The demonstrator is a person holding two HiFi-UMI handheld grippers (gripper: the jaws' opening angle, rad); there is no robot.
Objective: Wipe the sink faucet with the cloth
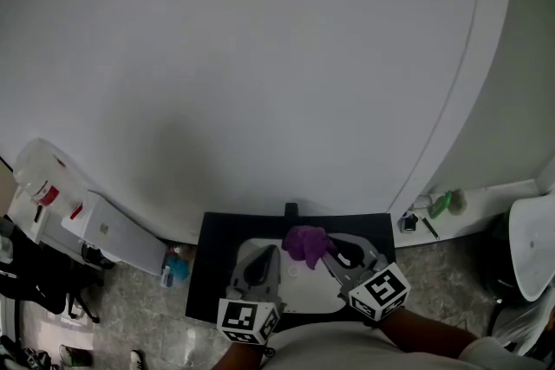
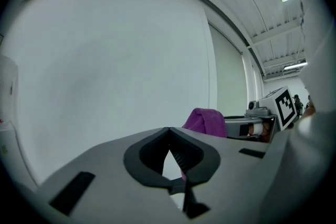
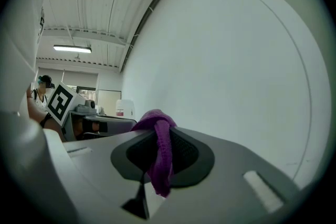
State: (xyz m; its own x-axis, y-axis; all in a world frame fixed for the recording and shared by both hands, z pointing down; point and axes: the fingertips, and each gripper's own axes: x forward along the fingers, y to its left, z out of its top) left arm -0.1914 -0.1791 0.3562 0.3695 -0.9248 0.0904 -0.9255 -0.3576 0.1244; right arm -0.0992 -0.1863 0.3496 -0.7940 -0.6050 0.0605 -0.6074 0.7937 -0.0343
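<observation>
In the head view a white sink basin (image 1: 305, 297) sits in a black counter (image 1: 211, 269) against the wall, low in the picture. A short black faucet (image 1: 291, 210) stands at its back edge. My right gripper (image 1: 324, 252) is shut on a purple cloth (image 1: 305, 243), which bunches above the basin just in front of the faucet. In the right gripper view the cloth (image 3: 159, 150) hangs pinched between the jaws of the right gripper (image 3: 157, 136). My left gripper (image 1: 271, 250) hovers over the basin's left side, left of the cloth. Its jaws meet at the tips of the left gripper (image 2: 169, 131) with nothing between them.
A plain white wall (image 1: 260, 56) fills most of the head view. A ledge at the right holds a green bottle (image 1: 440, 204) and small items. White containers (image 1: 43, 178) stand at the left, a blue bottle (image 1: 176, 268) on the floor, a white fixture (image 1: 532, 243) at far right.
</observation>
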